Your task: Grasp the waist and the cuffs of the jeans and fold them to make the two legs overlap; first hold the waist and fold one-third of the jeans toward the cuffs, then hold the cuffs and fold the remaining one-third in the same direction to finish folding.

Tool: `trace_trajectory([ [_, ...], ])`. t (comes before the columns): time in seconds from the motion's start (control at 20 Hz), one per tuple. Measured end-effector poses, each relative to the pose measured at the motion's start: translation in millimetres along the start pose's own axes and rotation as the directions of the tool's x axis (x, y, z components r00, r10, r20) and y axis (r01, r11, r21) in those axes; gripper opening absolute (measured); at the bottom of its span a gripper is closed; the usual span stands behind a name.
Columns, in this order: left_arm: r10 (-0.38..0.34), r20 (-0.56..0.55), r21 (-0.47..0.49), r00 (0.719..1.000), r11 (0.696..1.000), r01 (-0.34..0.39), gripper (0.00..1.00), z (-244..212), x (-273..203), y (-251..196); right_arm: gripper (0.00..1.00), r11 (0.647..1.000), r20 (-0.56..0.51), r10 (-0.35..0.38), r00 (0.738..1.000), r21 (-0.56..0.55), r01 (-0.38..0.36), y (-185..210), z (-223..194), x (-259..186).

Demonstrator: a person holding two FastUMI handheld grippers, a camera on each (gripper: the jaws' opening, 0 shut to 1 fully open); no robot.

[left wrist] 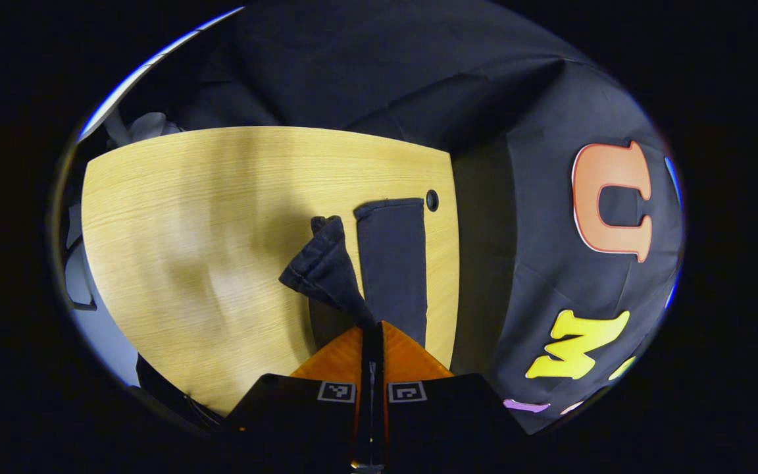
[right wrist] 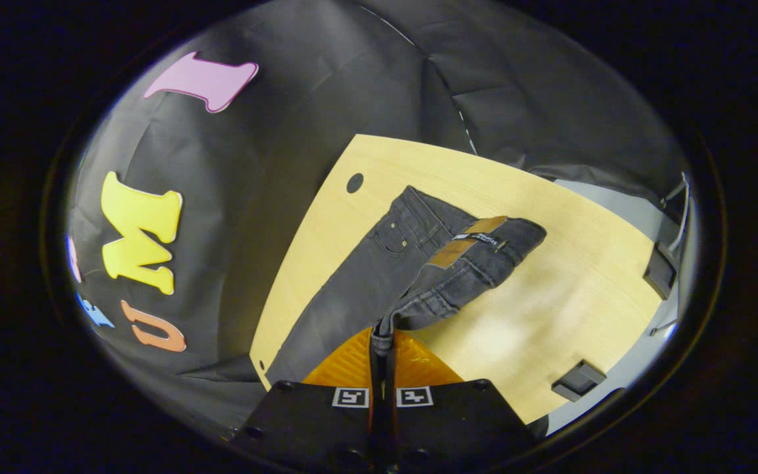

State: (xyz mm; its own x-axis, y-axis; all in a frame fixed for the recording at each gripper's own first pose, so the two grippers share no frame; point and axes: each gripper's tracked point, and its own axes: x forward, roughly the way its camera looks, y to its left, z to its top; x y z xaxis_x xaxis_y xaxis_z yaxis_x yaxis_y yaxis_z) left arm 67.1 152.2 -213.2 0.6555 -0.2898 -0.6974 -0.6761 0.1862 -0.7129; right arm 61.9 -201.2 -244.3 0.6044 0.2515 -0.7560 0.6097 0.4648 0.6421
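Dark jeans (right wrist: 379, 263) lie on the light wood table (right wrist: 550, 296), near its edge by the black booth wall. In the right gripper view the waist end is seen: one leg lies flat along the table edge, waistband w/ pocket and rivets at the far end, while the other side is lifted and folded over, showing the inner band w/ a brown patch and small label (right wrist: 478, 238). Right gripper (right wrist: 382, 342) has its orange fingers closed tight on a bunched bit of the denim near the waist; fabric rises from table to the tips.

Left gripper view: cuff end (left wrist: 392, 263). One leg lies flat, its hem close to a round black grommet (left wrist: 432, 200) in the table. The other leg is pulled up, twisted into a crumpled peak, and runs down into the left gripper (left wrist: 372, 329), fingers pinched narrow on it. Rest of tabletop bare wood w/ soft shadows. Dark brackets (right wrist: 580, 380) sit at the table's far edge in the right gripper view.
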Motion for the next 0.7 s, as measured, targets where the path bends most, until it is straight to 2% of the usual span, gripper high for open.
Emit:
trace_trajectory([
  [0.15, 0.009, -0.019, 0.029, 1.000, 1.000, -0.008, 0.04, 8.0, 26.3, -22.9, 0.00, 0.999, -0.004, -0.021, 1.000, -0.034, 0.021, 8.9, 12.3, 19.2],
  [0.35, 0.042, -0.034, 0.117, 0.999, 0.992, -0.038, 0.04, 18.8, 63.2, -39.4, 0.01, 0.985, 0.011, -0.034, 0.999, -0.170, 0.036, 31.2, 32.5, 47.8],
  [0.45, 0.045, -0.036, 0.173, 0.998, 0.984, -0.038, 0.04, 23.6, 81.1, -45.8, 0.01, 0.975, 0.021, -0.018, 1.000, -0.222, 0.022, 45.6, 41.7, 65.5],
  [0.55, 0.021, -0.032, 0.208, 0.999, 0.978, -0.014, 0.04, 30.9, 95.6, -54.9, 0.00, 0.976, 0.019, 0.012, 1.000, -0.218, -0.007, 55.8, 51.3, 85.5],
  [0.6, 0.011, -0.031, 0.209, 0.999, 0.978, -0.005, 0.00, 33.4, 103.8, -60.3, 0.00, 0.980, 0.014, 0.012, 1.000, -0.198, -0.009, 58.4, 54.6, 96.7],
  [0.7, 0.033, -0.033, 0.232, 0.999, 0.972, -0.025, 0.04, 34.5, 116.5, -63.5, 0.01, 0.982, -0.003, 0.009, 1.000, -0.188, -0.009, 61.8, 57.1, 114.9],
])
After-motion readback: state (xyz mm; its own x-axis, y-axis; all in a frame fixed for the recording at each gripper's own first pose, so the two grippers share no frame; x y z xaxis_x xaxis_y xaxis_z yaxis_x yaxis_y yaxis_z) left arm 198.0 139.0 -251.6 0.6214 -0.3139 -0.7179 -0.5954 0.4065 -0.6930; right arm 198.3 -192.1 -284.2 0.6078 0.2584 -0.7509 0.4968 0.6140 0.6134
